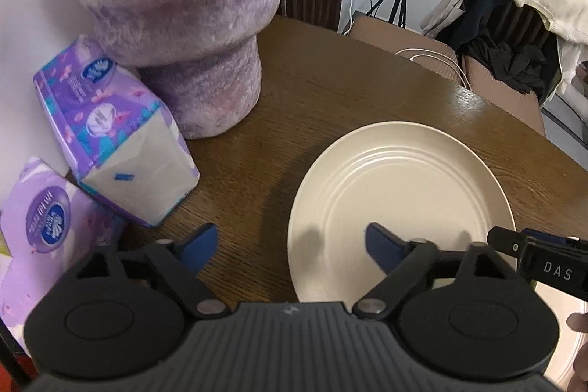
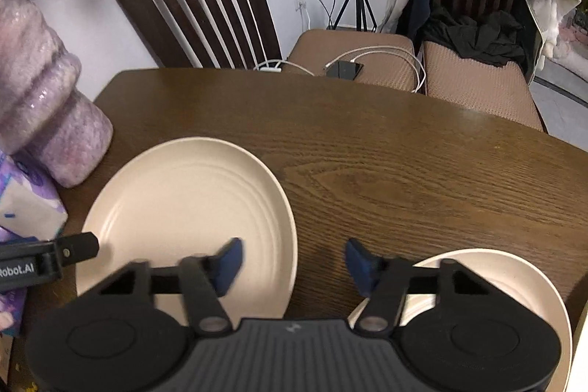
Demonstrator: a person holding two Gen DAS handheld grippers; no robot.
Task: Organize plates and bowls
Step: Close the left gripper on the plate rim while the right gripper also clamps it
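Tools hung with fingers apart, gripping nothing: left tool (image 1: 290, 245) straddled the cream plate (image 1: 400, 193)'s near rim, right tool (image 2: 292, 261) between both plates on the counter (image 2: 367, 153).

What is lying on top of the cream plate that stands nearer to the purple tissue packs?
The cream plate carries no food or dish. Only the right gripper and left gripper overlap its near rim, hiding that part. The table lies underneath.
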